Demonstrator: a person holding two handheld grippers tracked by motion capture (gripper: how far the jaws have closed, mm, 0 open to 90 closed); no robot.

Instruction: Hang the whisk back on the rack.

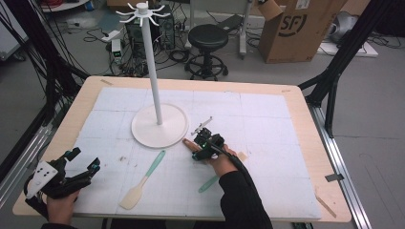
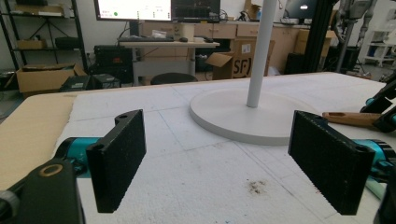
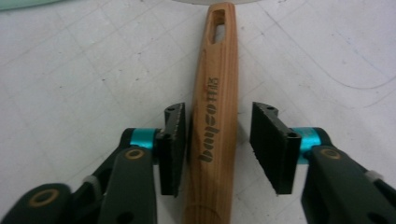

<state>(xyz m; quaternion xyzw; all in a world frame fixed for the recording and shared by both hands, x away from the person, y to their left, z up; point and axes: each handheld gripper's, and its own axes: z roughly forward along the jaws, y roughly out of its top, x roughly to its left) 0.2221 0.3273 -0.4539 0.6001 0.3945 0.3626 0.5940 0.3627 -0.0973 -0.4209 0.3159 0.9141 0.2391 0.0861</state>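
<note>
R gripper [image 3: 217, 149] jaws apart round wooden handle [image 3: 217, 93], maybe touching; L gripper [image 2: 224, 163] open

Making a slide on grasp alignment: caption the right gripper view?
Right gripper, jaws open, straddles a wooden utensil handle lying on the white mat.

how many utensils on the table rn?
3. A spatula with a mint handle lies left of centre, below the stand base. A wooden-handled utensil sits between the right gripper's jaws. A second mint handle pokes out beside the right forearm; its head is hidden.
</note>
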